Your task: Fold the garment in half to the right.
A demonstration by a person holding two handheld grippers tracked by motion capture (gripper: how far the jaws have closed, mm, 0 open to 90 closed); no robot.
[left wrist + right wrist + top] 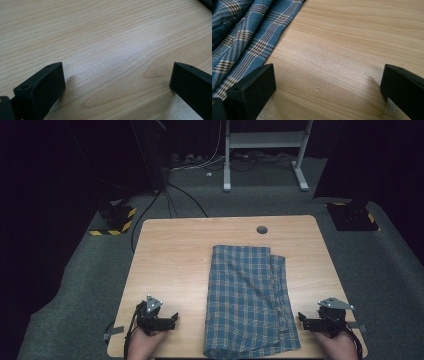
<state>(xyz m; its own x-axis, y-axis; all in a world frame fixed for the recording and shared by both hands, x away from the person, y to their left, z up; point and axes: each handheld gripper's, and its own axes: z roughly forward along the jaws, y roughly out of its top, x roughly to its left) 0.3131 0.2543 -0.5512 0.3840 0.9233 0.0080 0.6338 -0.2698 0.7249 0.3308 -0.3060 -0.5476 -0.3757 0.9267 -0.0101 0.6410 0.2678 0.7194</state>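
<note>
Floor (75, 285): grey carpet all around the table, going dark at the top of the high view. White desk legs (227, 165) and loose cables (195, 162) sit at the top middle. 2 black boxes with yellow stripes (116, 218) sit in the upper left and upper right, off the table corners.

Table (170, 255): light wood, in the middle of the high view. Its far edge has a small dark round hole (262, 229). There is a wide bare strip of wood on the left of the cloth and a thinner bare strip on the right.

Cloth (248, 300): blue checked, folded into a long shape. It runs from the middle of the table down to the near edge at the bottom of the frame. Its left edge is straight. Its right edge is bumpy with a loose fold on top. In the right gripper view the cloth (242, 37) sits in the upper left corner, with its edge just beside one jaw and not between the 2 jaws.

Left gripper (174, 319): bottom left of the high view, on bare wood, well apart from the cloth's left edge. In the left gripper view (117, 82) its jaws stand wide, with plain wood between them.

Right gripper (301, 320): bottom right of the high view, just beside the cloth's right edge, near the table's right edge. In the right gripper view (328, 83) its jaws stand wide, with plain wood between them.
</note>
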